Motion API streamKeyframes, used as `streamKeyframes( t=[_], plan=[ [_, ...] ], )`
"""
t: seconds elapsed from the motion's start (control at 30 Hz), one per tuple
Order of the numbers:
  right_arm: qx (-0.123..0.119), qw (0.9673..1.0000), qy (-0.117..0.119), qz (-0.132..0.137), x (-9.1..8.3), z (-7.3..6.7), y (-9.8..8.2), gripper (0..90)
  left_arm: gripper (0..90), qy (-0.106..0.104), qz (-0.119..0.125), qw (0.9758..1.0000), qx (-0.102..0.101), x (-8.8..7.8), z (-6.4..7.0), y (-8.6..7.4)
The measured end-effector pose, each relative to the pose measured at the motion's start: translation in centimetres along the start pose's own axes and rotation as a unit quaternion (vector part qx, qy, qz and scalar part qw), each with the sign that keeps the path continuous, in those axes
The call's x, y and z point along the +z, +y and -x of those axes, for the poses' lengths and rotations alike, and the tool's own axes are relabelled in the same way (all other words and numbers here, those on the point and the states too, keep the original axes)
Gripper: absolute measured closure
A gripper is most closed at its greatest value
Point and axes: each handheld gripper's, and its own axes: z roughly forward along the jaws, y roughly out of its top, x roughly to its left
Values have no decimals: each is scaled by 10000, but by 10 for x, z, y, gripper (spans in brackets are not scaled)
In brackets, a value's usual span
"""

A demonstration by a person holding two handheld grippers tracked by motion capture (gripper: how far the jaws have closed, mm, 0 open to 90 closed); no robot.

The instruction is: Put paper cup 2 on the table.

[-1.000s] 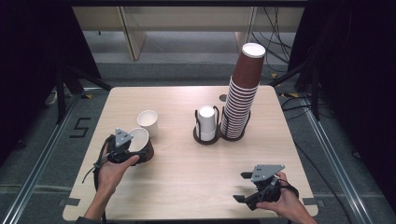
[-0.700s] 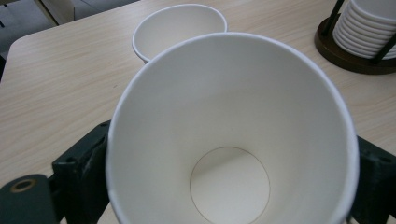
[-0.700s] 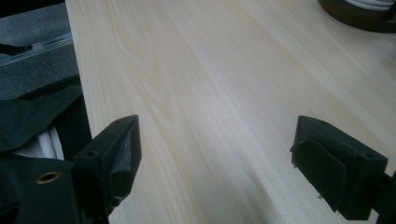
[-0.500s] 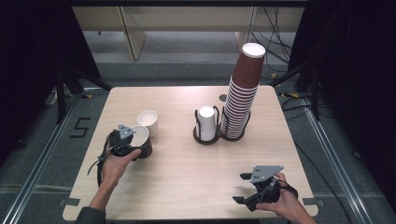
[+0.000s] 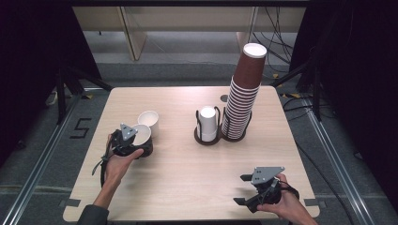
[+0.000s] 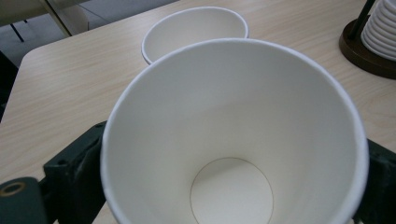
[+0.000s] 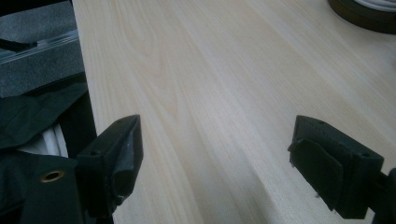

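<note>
**Cup between the left jaws**

The left hand-held gripper [image 5: 141,143] straddles an upright white paper cup [image 6: 233,135] on the tabletop [image 5: 187,178], just beside a second cup [image 5: 149,119]; its jaws have just been opening. The right hand-held gripper [image 7: 224,168] gapes empty, having just been closing slightly.

The near paper cup [image 5: 141,136] is brown outside and plain white inside, upright with its mouth open to the top, empty down to its round base [image 6: 232,192]. It stands at about nine o'clock on the tabletop, toward the left edge. The second paper cup [image 5: 149,121], same kind, also upright and empty, sits just beside it at its one o'clock, rims nearly touching.
</note>
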Motion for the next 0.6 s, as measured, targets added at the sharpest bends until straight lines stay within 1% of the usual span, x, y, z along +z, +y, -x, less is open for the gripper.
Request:
streamKeyframes(
  t=[0.07, 0.1, 0.2, 0.33, 0.43, 0.53, 0.57, 0.6],
  plan=[
    [-13, 10000, 1, -1, 0, 0, 0, 185, 53, 2, 121, 9999, -38, 1, -1, -3],
    [-15, 10000, 7, 1, 0, 0, 0, 185, 53, -42, 95, 9999, -10, 2, -2, -3],
    [-17, 10000, 7, 6, 0, 0, 0, 185, 60, -31, 246, 9996, -106, 4, -1, -8],
    [-33, 10000, 19, 12, 0, 0, 0, 185, 90, -92, 241, 9996, -149, 7, 0, -14],
    [-36, 10000, 23, 3, 0, 0, 0, 185, 102, -72, 196, 9995, -217, 7, 0, -15],
    [-10, 10000, 34, -3, 0, 0, 0, 185, 105, -106, 165, 9996, -190, 7, -1, -15],
    [-38, 10000, 20, -3, 0, 0, 0, 185, 104, -113, 143, 9997, -185, 6, -1, -15],
    [-34, 10000, 42, -2, 0, 0, 0, 185, 104, -121, 130, 9996, -222, 6, -1, -15]
  ],
)
